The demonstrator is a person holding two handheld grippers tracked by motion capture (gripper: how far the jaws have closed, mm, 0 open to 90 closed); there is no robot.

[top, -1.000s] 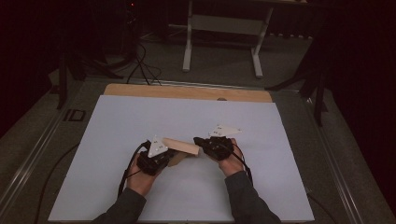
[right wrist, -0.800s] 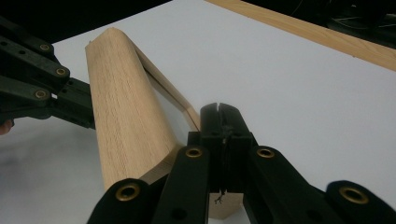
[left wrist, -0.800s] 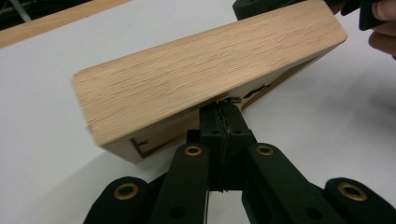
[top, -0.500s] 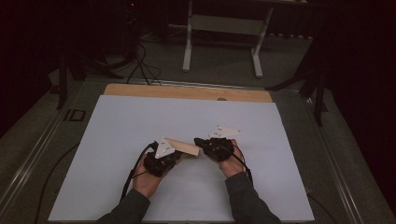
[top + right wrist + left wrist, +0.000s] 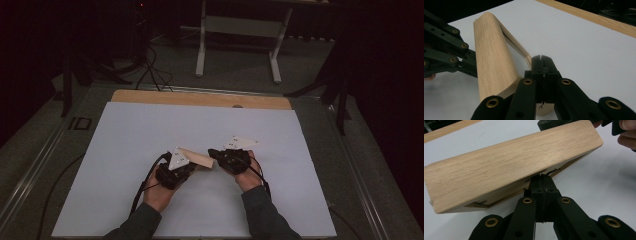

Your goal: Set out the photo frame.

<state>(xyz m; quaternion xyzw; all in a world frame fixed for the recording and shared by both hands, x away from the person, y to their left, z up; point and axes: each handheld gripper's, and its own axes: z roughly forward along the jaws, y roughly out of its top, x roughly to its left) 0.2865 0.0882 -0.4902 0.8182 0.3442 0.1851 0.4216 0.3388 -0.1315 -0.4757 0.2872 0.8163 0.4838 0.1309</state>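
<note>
White worktop (image 5: 125, 150), light oak hollow block (image 5: 197, 158) near its front edge, left gripper (image 5: 182, 170) and right gripper (image 5: 216, 154) both clamped on block ends.

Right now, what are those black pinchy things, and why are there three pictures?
They are hand-held grabbing tools. A person holds one in each hand: the left gripper and the right gripper. One camera looks down from above the white table. The other two cameras ride on the tools, so you see each tool's black fingers up close. Both tools pinch the thin edges of a light wooden frame, one at each end, and its far end looks tilted up off the table.
</note>
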